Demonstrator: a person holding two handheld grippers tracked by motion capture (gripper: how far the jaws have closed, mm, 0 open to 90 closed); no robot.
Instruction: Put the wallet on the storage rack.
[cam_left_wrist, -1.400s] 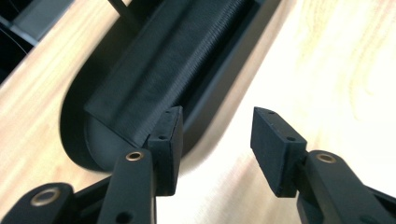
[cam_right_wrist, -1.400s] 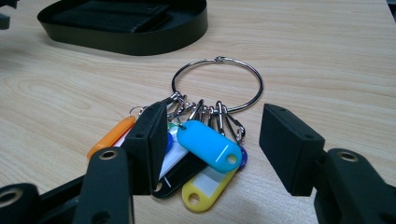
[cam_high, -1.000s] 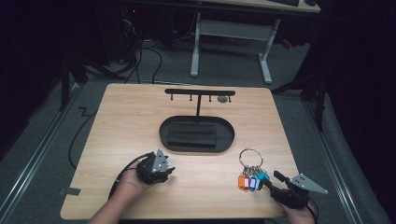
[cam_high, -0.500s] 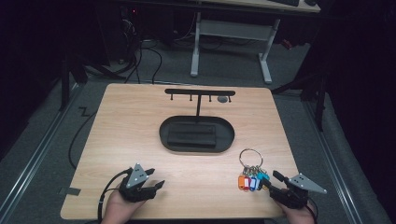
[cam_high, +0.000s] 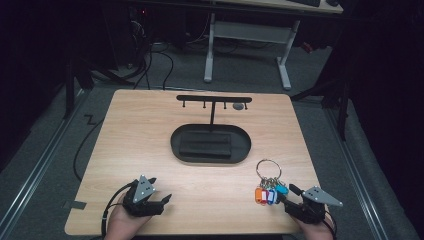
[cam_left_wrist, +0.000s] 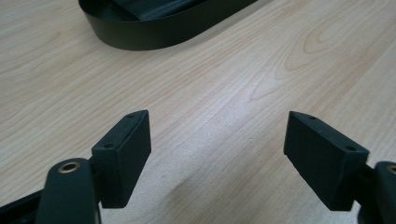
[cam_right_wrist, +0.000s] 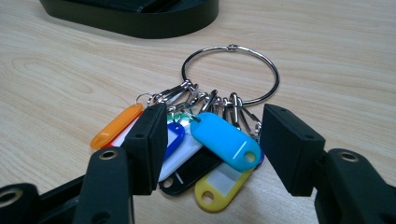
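We are holding our right hand-held gripper (cam_right_wrist: 208, 149) spread around the colourful plastic key tags (cam_right_wrist: 219, 140) on the wooden desk (cam_high: 150, 130) to grab them, while our left hand-held gripper (cam_left_wrist: 217, 158), jaws just opening, is waiting empty.

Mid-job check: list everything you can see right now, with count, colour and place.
key ring: one, silver, lying on the table's near right part
key tags: several, orange, blue, light blue, yellow, black, white and green, clipped to the ring, lying between the right jaws
tray: one, black, oval, table centre
rack: one, black, T-shaped with hooks, standing at the tray's far edge
table: one, light wood
desk frame: one, white, behind the table
left gripper: black, near left, jaws just opened, nothing between them
right gripper: black, near right, jaws apart around the tags
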